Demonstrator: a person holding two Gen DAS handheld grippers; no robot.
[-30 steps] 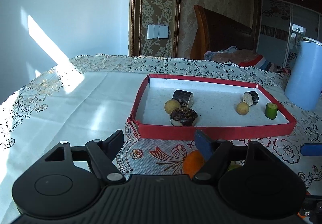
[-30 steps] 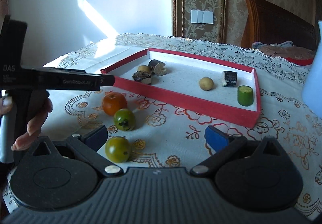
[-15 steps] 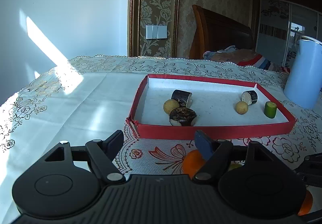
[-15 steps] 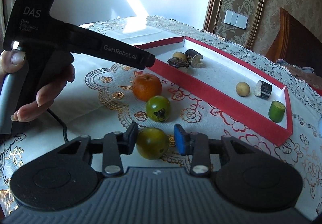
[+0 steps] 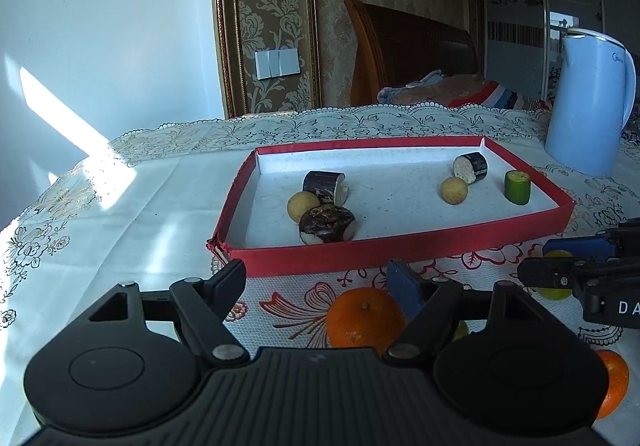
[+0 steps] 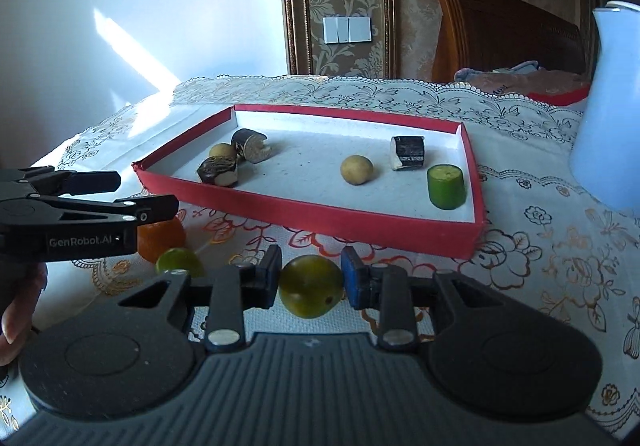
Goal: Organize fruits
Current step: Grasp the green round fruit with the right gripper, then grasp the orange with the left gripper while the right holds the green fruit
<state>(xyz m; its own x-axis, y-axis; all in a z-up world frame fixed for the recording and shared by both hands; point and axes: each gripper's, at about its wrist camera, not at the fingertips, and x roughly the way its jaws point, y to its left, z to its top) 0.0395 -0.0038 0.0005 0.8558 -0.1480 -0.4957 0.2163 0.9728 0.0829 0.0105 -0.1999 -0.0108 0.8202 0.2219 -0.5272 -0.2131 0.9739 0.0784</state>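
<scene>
Right gripper (image 6: 311, 278) jaws clenched on green fruit (image 6: 311, 286) near red tray (image 6: 304, 219) edge; left gripper (image 5: 318, 280) jaws released

Sunlit white wall (image 5: 100, 45), damask wallpaper (image 5: 276, 5), wooden headboard (image 5: 408, 49) behind.

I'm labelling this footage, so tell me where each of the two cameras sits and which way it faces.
Left wrist: sits on the left claw, looking forward and down across the orange to the red tray; its own open fingers show.
Right wrist: sits on the right claw, facing the tray from further right; its fingers grip a green fruit, and a hand shows.
Shared: tray, orange, blue kettle, each other's claw.
</scene>
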